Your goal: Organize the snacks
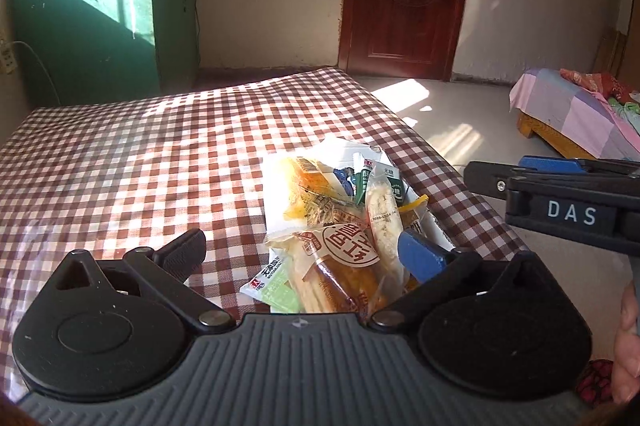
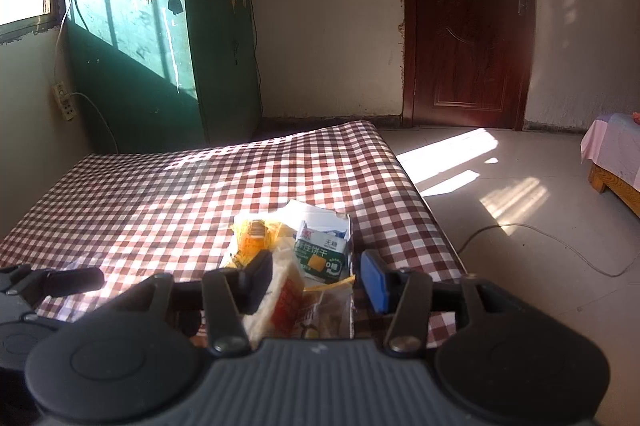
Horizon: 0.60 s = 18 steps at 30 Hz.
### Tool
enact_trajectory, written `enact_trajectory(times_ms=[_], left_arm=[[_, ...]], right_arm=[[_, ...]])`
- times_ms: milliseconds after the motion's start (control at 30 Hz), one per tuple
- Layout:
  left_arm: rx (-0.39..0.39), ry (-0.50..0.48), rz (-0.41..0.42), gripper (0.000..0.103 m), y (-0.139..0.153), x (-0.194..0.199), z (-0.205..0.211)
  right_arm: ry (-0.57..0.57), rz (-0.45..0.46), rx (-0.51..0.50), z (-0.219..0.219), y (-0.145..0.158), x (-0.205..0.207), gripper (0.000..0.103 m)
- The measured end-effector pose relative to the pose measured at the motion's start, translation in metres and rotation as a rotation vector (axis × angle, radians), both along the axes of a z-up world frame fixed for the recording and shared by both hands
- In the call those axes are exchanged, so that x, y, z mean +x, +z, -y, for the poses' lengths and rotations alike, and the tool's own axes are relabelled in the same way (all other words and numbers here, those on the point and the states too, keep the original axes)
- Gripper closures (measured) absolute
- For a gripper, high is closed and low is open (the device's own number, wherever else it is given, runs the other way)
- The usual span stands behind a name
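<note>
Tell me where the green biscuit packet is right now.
In the right wrist view, the green biscuit packet stands in the white box on the checked table, right of the yellow packet.

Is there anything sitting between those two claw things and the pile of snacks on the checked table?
Nothing visible. The snack pile in its white box lies right ahead of the left gripper and the right gripper, both with jaws open; only checked tablecloth surrounds it.

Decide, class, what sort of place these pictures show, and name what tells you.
Probably a room in a modest home, used for living and sleeping: a bed with patterned bedding, a wooden door, and a table with a checked cloth holding snack packets.
</note>
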<state>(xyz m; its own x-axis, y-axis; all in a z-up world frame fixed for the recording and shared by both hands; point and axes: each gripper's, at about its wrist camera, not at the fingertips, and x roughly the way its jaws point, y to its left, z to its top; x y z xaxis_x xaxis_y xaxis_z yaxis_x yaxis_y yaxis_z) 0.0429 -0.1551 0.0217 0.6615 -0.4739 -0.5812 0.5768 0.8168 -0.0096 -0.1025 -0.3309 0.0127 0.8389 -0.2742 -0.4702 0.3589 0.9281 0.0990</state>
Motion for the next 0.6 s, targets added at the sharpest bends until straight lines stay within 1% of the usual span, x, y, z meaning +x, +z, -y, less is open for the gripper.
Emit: enact_trajectory(times_ms=[33,133,200,267,333,433,600], left_arm=[[0.009,0.024,0.005,0.0,0.003,-0.006,-0.004],[0.011,0.077,0.0,0.0,0.004,-0.025,-0.017],[0.009,0.108,-0.01,0.0,0.002,-0.038,-0.025],[0.007,0.122,-0.019,0.0,-0.004,-0.05,-0.031],[0.02,0.132,-0.022,0.0,-0.01,-0.059,-0.033],[0.043,0.126,-0.048,0.0,-0.021,-0.069,-0.032],[0.058,0.109,-0.043,0.0,-0.029,-0.079,-0.028]], right_arm=[[0.006,-0.002,-0.006,-0.002,0.002,-0.007,0.042],[0.027,-0.014,-0.021,-0.009,0.003,-0.033,0.03],[0.03,-0.025,-0.018,-0.012,-0.001,-0.051,0.026],[0.036,-0.038,0.003,-0.014,-0.008,-0.064,0.023],[0.041,-0.064,0.007,-0.018,-0.018,-0.076,0.022],[0.034,-0.102,0.001,-0.023,-0.031,-0.085,0.022],[0.058,-0.136,0.01,-0.032,-0.048,-0.094,0.021]])
